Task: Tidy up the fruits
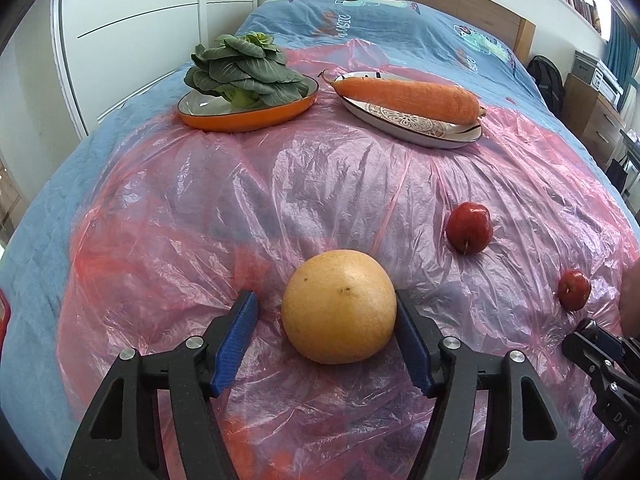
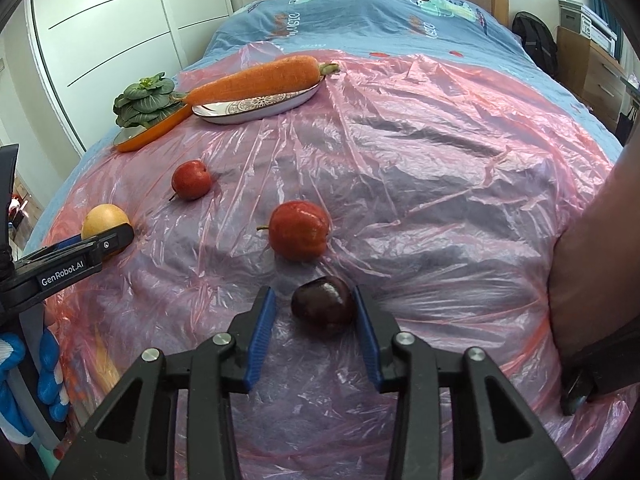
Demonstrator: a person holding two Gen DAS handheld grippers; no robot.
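Observation:
A round yellow fruit (image 1: 338, 308) lies on the pink plastic sheet (image 1: 320, 184) between the fingers of my left gripper (image 1: 326, 296). Its right pad touches the fruit and its left pad stands a little clear, so it is open. A dark plum (image 2: 324, 306) sits between the fingers of my right gripper (image 2: 314, 291); the right pad is against it and there is a gap on the left, so it is open too. Two red apples (image 2: 298, 230) (image 2: 191, 179) lie loose beyond the plum. The yellow fruit (image 2: 105, 218) also shows at far left in the right wrist view.
At the back, an orange plate (image 1: 248, 120) holds a bok choy (image 1: 240, 68) and a white patterned plate (image 1: 420, 136) holds a carrot (image 1: 408, 94). The sheet covers a blue bedspread (image 1: 400, 24). A forearm (image 2: 592, 260) fills the right edge. White wardrobe (image 1: 140, 20) to the left.

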